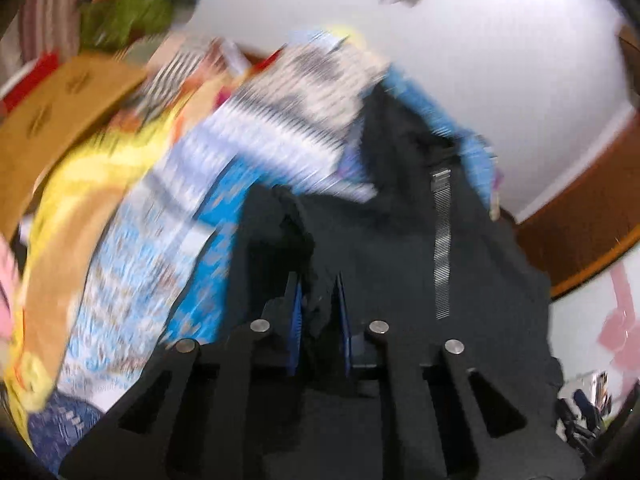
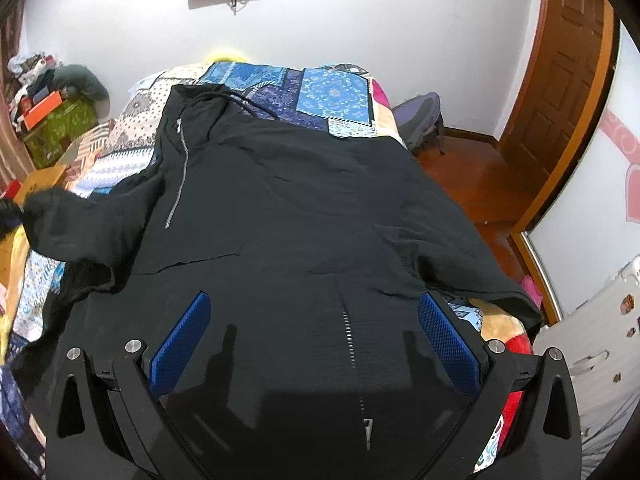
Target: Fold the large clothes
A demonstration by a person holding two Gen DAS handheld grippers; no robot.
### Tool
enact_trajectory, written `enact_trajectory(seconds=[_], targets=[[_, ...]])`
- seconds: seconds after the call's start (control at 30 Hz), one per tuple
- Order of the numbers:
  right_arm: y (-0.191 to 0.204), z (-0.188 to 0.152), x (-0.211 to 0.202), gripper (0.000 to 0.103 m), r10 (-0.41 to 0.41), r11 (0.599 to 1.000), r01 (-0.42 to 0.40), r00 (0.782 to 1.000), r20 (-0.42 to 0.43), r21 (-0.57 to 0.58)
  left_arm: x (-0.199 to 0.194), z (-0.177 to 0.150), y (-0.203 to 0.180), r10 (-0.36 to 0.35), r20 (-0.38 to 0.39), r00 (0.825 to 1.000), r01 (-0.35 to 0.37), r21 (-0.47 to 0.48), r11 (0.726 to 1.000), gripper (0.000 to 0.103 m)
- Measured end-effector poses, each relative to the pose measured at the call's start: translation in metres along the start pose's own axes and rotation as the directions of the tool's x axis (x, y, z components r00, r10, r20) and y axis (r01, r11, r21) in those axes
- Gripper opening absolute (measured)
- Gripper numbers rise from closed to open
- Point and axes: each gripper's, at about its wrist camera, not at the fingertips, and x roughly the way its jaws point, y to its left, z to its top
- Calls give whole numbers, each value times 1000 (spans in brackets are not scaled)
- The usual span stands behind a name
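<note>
A large black zip hoodie (image 2: 304,208) lies spread on a bed with a patchwork blanket (image 2: 332,96), hood and drawstring at the far end, zipper running down its front. My right gripper (image 2: 316,312) is open wide just above the hoodie's near hem, holding nothing. My left gripper (image 1: 318,296) is shut on a bunch of the hoodie's black fabric (image 1: 316,264), which looks like the left sleeve; that sleeve (image 2: 60,208) appears lifted at the left in the right wrist view. The left wrist view is motion-blurred.
The bed's right edge drops to a wooden floor (image 2: 480,184) with a purple bag (image 2: 420,120) and a wooden door (image 2: 560,80). A green box with clutter (image 2: 60,128) and a cardboard box (image 1: 60,112) stand left of the bed. White wall behind.
</note>
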Motion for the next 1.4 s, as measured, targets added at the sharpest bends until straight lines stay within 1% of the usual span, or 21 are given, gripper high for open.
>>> enact_trajectory(seconds=[0.07, 0.13, 0.2, 0.3, 0.37, 0.43, 0.53, 0.67, 0.8, 0.87, 0.93, 0.97, 1.0, 1.03, 1.07, 1.1, 1.17, 1.23, 1.3, 1.4], targets=[[-5, 1, -3, 103, 14, 1000, -14, 1000, 14, 21, -14, 9, -30, -44, 41, 998, 41, 49, 998, 12], [-9, 2, -6, 103, 21, 999, -22, 999, 27, 32, -21, 19, -62, -98, 76, 992, 91, 89, 992, 11], [-13, 3, -9, 103, 19, 999, -21, 999, 38, 38, -27, 24, -97, -156, 94, 983, 143, 135, 980, 11], [-21, 3, -13, 103, 12, 999, -15, 998, 54, 51, -28, 22, -137, -215, 86, 973, 195, 197, 961, 10], [-28, 4, -16, 103, 1, 997, -6, 998, 67, 71, -22, 18, -165, -257, 54, 965, 237, 240, 941, 10], [-33, 5, -19, 103, 3, 996, -9, 997, 78, 88, -12, 8, -193, -281, 11, 960, 267, 283, 921, 10], [-38, 8, -21, 103, 5, 994, -14, 996, 89, 106, 8, -8, -222, -281, -40, 959, 279, 315, 907, 10], [-44, 10, -20, 103, -1, 993, -10, 996, 91, 120, 36, -28, -236, -296, -148, 944, 328, 304, 895, 10], [-49, 9, -16, 103, -5, 991, -6, 997, 82, 131, 52, -56, -252, -263, -244, 934, 337, 350, 874, 11], [-50, 8, -15, 103, -5, 991, -5, 997, 78, 134, 55, -67, -259, -241, -270, 932, 334, 386, 860, 12], [-51, 7, -16, 103, -8, 991, -2, 997, 77, 136, 55, -74, -267, -225, -281, 933, 329, 415, 848, 15], [-51, 7, -16, 103, -10, 991, -1, 997, 77, 136, 53, -76, -270, -223, -289, 931, 334, 427, 840, 20], [-52, 7, -16, 103, -12, 991, 1, 997, 78, 135, 51, -78, -272, -229, -293, 928, 342, 433, 834, 28], [-52, 7, -17, 103, -12, 991, 1, 997, 80, 135, 47, -78, -272, -237, -291, 927, 349, 434, 831, 33], [-53, 6, -17, 103, -11, 991, 0, 997, 81, 137, 42, -78, -272, -246, -284, 927, 353, 436, 828, 42], [-54, 6, -18, 103, -11, 990, 0, 997, 81, 140, 36, -77, -270, -250, -267, 931, 349, 444, 825, 49], [-57, 6, -19, 103, -16, 989, 4, 996, 84, 145, 27, -76, -267, -239, -219, 946, 318, 476, 820, 54], [-62, 6, -22, 103, -27, 988, 13, 996, 88, 151, 16, -73, -263, -207, -162, 965, 262, 521, 813, 58], [-67, 7, -24, 103, -39, 987, 24, 995, 89, 156, 7, -72, -254, -179, -117, 977, 214, 550, 807, 65], [-76, 8, -26, 103, -59, 985, 44, 994, 88, 166, -2, -67, -234, -129, -63, 990, 141, 581, 801, 67]])
